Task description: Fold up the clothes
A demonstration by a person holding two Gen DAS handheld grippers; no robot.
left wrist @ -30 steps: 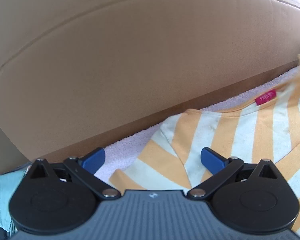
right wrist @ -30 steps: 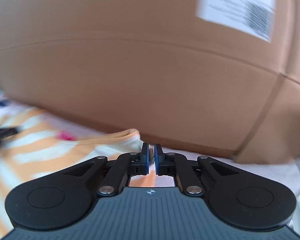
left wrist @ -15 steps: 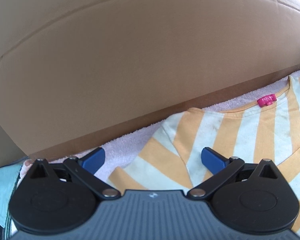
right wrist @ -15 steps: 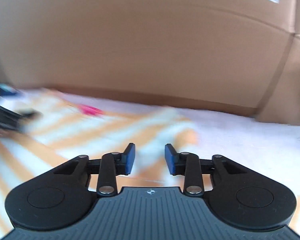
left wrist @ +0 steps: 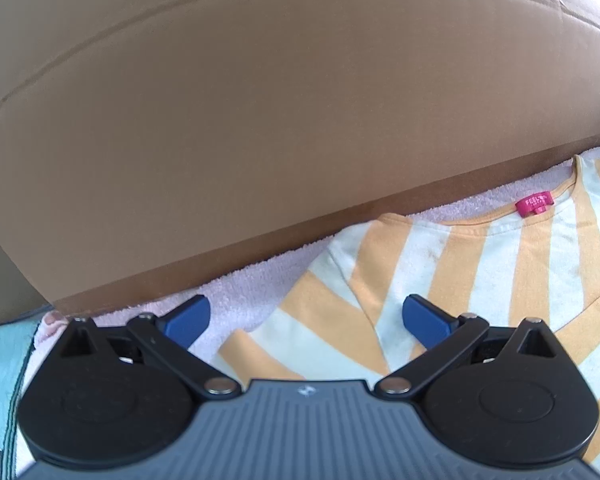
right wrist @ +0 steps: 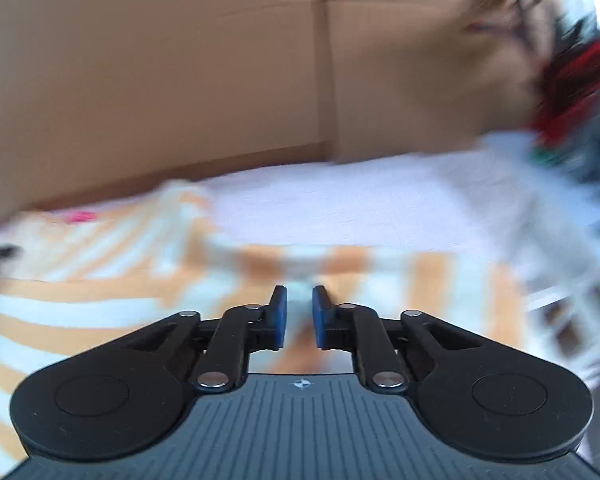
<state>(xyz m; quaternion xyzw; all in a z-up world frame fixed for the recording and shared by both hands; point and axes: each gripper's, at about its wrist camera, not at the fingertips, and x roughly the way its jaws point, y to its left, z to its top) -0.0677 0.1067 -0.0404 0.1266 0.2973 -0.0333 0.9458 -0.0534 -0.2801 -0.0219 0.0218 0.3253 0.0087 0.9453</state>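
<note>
Left tongs (left wrist: 306, 320) (open) straddle striped shirt (left wrist: 480, 264) sleeve; right tongs (right wrist: 299, 312) closing above it.

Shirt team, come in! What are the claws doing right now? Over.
Left claw open over shirt sleeve. Right claw closing, nothing pinched yet. Shirt flat on towel. Cardboard box close behind.

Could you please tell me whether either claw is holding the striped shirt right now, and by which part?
Neither: the left claw is open above the striped shirt; the right claw is closing, gripping nothing.
</note>
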